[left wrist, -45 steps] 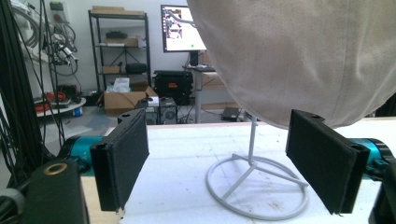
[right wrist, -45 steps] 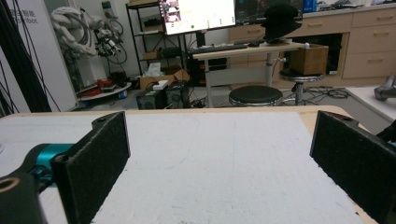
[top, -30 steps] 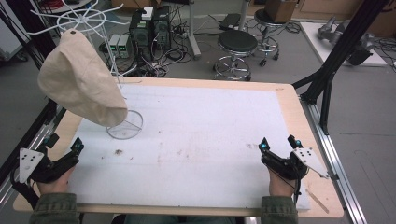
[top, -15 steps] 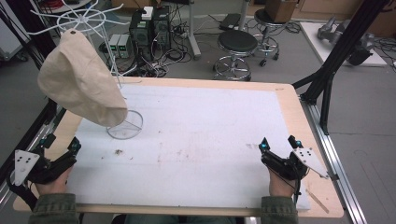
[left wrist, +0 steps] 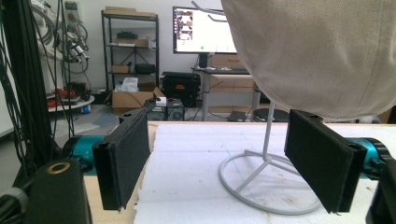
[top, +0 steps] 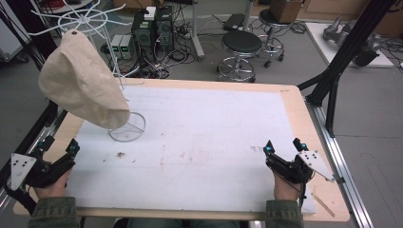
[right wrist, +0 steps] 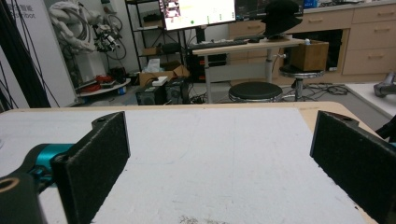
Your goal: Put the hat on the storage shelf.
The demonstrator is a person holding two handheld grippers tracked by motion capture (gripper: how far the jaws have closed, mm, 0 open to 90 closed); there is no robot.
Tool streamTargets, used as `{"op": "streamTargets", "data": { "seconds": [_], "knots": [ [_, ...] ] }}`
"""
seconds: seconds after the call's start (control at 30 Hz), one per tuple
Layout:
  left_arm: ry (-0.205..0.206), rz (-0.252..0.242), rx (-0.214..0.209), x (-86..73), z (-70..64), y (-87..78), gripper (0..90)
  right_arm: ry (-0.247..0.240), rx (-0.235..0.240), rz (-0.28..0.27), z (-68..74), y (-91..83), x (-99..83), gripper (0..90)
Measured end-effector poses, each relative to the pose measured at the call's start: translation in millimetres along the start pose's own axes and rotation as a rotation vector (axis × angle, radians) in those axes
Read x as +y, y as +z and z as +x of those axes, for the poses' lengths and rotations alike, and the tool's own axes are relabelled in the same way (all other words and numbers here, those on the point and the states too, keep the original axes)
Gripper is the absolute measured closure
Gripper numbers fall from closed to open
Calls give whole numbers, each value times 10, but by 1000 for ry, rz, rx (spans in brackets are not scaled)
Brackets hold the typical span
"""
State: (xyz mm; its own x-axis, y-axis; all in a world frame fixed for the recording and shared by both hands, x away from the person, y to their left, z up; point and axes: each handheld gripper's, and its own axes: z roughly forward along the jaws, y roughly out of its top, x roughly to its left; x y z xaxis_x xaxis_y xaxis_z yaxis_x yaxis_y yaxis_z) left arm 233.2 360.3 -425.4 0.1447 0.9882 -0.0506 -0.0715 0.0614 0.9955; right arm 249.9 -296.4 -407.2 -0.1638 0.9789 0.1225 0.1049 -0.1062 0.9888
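cap: beige woven cloth, matt | stand: white wire metal | table: wood edge, white matt sheet

one surface, covered by one white foam sheet. on it stands one white wire stand, and from that stand hangs one beige cloth cap. two hand-held grippers: the left hand-held gripper and the right hand-held gripper, each with two black jaws set apart. behind the surface, two round stools: one black stool and a second stool. one lit monitor.
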Motion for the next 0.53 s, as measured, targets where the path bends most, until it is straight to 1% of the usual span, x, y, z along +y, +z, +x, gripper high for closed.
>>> {"op": "streamTargets", "data": {
  "seconds": [0.07, 0.17, 0.37, 0.53],
  "knots": [
    [-2, 3, -2, 0, -8, 2, 222, 1, 0, 0, 0, 1, -1, 38],
    [8, -4, 6, 4, -20, 4, 214, 6, 0, 5, 1, 0, -1, 38],
    [0, 2, -3, -2, -28, 12, 215, 10, 0, 5, -6, 5, -1, 38],
    [-2, 2, 1, 0, -17, 3, 217, 6, 1, 7, -9, 9, -3, 38]
  ]
}}
